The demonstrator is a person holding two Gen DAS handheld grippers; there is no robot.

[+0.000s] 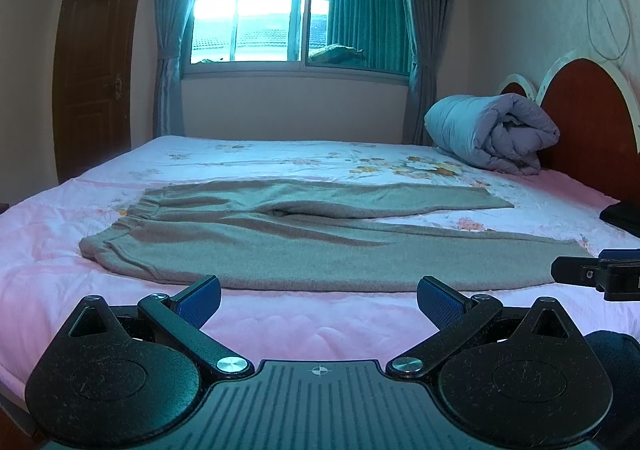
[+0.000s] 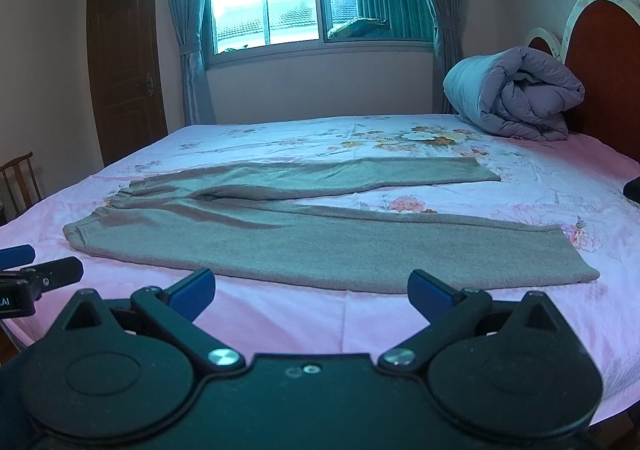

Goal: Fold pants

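Grey-brown pants lie flat on the bed, waistband to the left and both legs running right, spread apart in a V. My left gripper hovers open over the pink sheet just short of the near leg's edge, holding nothing. My right gripper is also open and empty, just short of the same near leg, further right. The right gripper's fingers show at the right edge of the left wrist view, and the left gripper's fingers at the left edge of the right wrist view.
The bed has a pink floral sheet. A rolled grey-blue duvet lies by the red headboard. A dark object sits at the right edge. A brown door, a chair and a curtained window stand beyond.
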